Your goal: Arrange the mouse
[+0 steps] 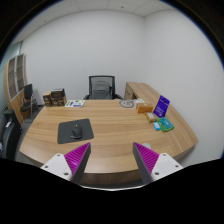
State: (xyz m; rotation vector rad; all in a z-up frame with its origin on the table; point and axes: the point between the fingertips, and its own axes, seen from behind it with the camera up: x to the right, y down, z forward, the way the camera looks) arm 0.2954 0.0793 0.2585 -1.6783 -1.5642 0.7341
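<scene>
A dark mouse (77,127) rests on a small dark grey mouse pad (76,131) on the curved wooden desk (110,135), well beyond my left finger. My gripper (111,160) hovers above the desk's front edge, open, with nothing between its purple pads (76,156). The mouse is far ahead and slightly left of the fingers.
A black office chair (101,87) stands behind the desk. A blue-purple box (162,103) and teal items (163,124) lie at the right. Boxes (56,97) and a round object (126,103) sit at the back. A shelf (16,80) lines the left wall.
</scene>
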